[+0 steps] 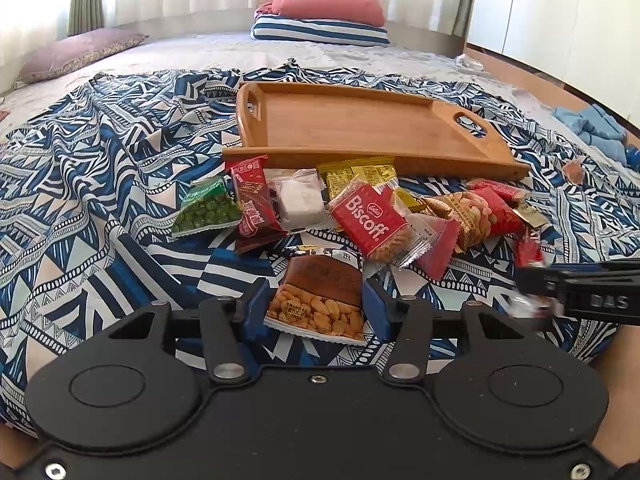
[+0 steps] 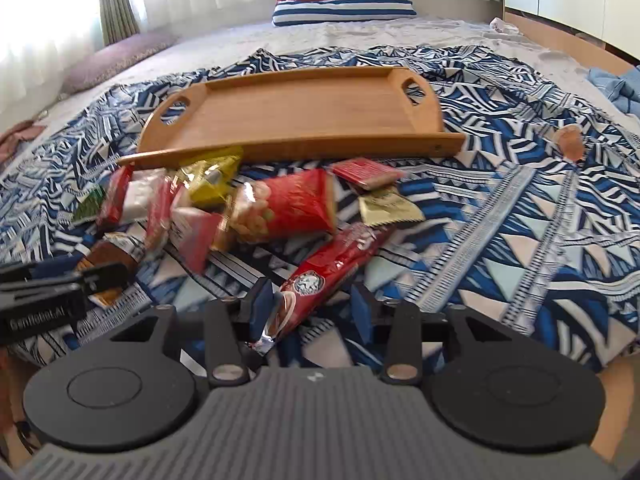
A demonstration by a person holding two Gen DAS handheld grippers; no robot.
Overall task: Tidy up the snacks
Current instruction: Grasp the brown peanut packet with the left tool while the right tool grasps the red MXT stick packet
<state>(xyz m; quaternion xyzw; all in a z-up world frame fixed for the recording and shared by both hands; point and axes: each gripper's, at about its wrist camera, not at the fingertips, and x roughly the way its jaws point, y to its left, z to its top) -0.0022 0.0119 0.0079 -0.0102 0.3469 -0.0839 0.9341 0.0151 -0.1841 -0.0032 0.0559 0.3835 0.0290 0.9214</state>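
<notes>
gripping a peanut packet (image 1: 320, 300) between its blue pads, the left gripper (image 1: 316, 304) is hovering over the patterned bedsheet (image 1: 100, 200). the right gripper (image 2: 312, 304) is straddling a long red sachet (image 2: 332, 260), only one pad touching. other snacks are lying just before the wooden tray (image 1: 360, 128).

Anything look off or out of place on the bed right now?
Yes. The wooden tray sits bare while all the snack packets lie in a loose heap on the patterned sheet in front of it, some overlapping, like the Biscoff packet. One yellow packet is wedged against the tray's near edge.
</notes>
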